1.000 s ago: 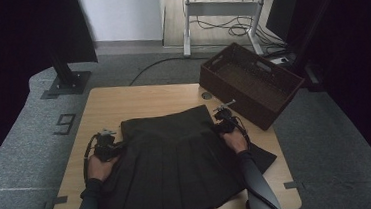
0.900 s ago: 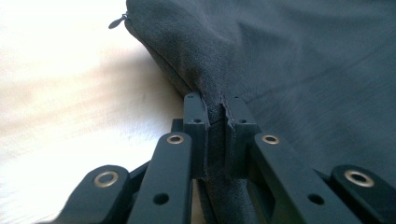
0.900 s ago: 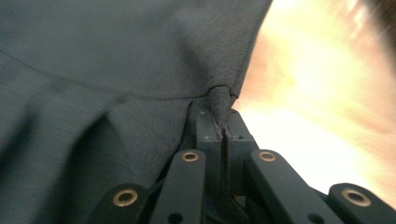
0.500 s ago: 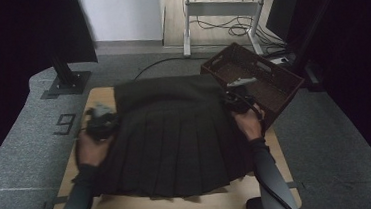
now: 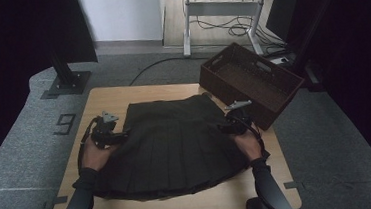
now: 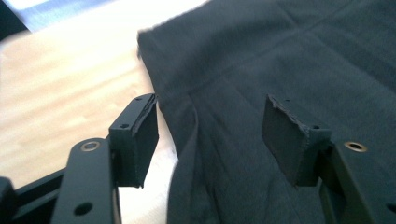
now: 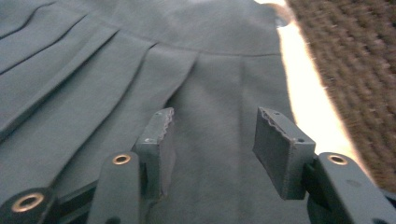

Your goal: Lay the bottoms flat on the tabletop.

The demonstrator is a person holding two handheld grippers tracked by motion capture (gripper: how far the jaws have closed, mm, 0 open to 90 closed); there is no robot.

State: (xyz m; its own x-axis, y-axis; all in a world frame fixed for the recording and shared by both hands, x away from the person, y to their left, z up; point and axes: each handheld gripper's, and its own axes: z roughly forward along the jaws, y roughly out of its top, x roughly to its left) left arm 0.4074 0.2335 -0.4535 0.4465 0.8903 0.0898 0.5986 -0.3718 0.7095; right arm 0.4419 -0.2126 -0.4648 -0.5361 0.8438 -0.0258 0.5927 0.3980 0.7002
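The dark pleated skirt now lies flat on the wooden table, its waistband toward the far edge and its hem near the person. Half a second ago it was held up in the air and being spread; a second ago it lay bunched with a corner hanging off to the right. Both claws have just been opening. The left gripper sits at the left edge of the skirt, and in the left gripper view its pads stand apart, with a fold of cloth lying loose between them and not pinched. The right gripper is at the right edge, and in the right gripper view its pads are apart too, above the cloth and holding nothing. So I think the skirt has been let go and the laying-out step is done; folding it looks like the next job. A brown woven basket stands just past the right far corner of the table, close to the right gripper, so that hand has little room to swing outward. The rest of the table is bare wood.
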